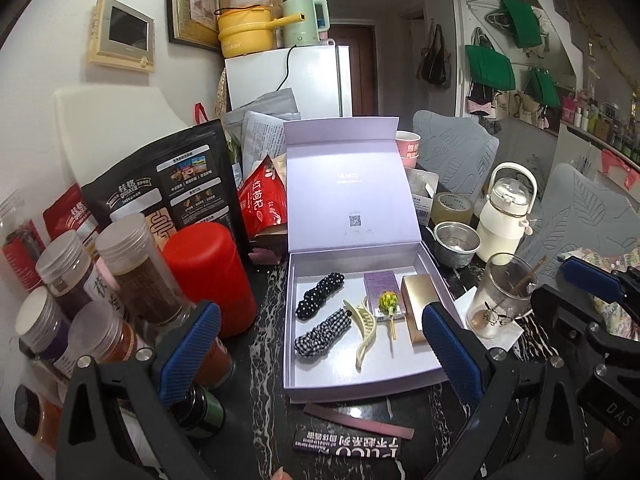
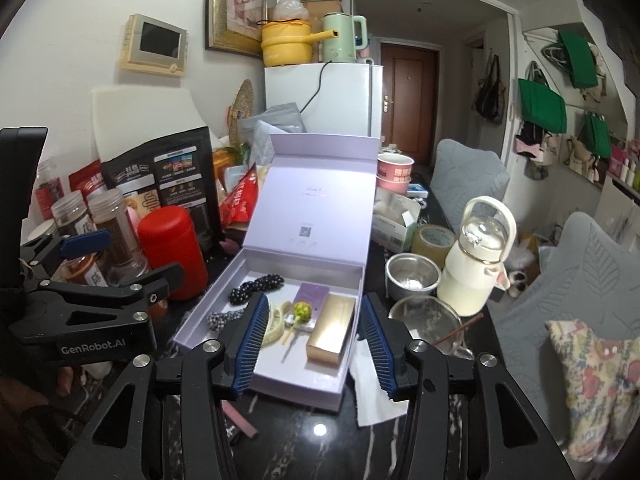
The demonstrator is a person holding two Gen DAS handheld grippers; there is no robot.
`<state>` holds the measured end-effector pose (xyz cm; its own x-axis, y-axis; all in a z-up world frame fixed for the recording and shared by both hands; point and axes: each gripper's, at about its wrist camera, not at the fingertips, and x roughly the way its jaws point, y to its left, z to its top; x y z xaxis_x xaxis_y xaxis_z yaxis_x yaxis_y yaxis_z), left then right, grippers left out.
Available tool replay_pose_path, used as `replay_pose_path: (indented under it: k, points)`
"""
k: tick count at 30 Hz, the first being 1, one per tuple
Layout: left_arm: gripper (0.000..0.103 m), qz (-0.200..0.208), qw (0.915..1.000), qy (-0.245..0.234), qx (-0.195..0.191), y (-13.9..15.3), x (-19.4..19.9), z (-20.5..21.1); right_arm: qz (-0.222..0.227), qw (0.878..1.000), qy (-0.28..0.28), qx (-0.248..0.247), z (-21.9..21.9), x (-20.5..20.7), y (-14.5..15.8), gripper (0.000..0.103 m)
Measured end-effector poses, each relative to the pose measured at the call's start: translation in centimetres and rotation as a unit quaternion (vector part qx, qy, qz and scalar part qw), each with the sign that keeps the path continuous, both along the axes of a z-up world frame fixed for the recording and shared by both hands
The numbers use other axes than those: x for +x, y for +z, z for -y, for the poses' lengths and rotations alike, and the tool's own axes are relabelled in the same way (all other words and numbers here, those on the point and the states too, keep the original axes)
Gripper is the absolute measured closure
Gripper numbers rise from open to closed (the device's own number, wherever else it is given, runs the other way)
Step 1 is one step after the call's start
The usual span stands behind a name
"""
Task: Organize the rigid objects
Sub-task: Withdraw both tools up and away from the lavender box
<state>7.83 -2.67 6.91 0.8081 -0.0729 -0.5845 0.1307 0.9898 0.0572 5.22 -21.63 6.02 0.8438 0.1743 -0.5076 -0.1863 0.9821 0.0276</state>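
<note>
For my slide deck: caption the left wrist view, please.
Open left gripper above lavender gift box holding scrunchies, hair claw, lollipop and gold box.

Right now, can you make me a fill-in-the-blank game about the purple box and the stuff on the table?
1. The lid of the purple box stands ____.
2. The gold carton lies ____ the box.
3. The big jar left of the box is coloured ____.
4. Between the pads of the right tool there is ____.

Missing words: open; inside; red; nothing
</note>
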Motion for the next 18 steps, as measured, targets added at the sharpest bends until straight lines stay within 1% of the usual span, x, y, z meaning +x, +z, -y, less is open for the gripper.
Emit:
replay_pose_path:
  k: [7,13,18]
  points:
    - [0.001,-0.001,0.9999,0.003,-0.010,-0.8,-2.8,-1.1,0.002,1.000,0.008,-0.002,-0.4,-2.8,-0.5,0.045]
    - [0.001,-0.009,0.9999,0.003,-0.013,-1.9,-4.9,-1.7,0.003,1.000,0.020,-0.004,-1.1,-4.8,-1.2,0.044]
    - [0.001,-0.018,0.9997,0.003,-0.016,-2.8,-5.9,-2.2,-0.002,0.999,0.032,-0.006,-1.9,-5.9,-2.1,0.042]
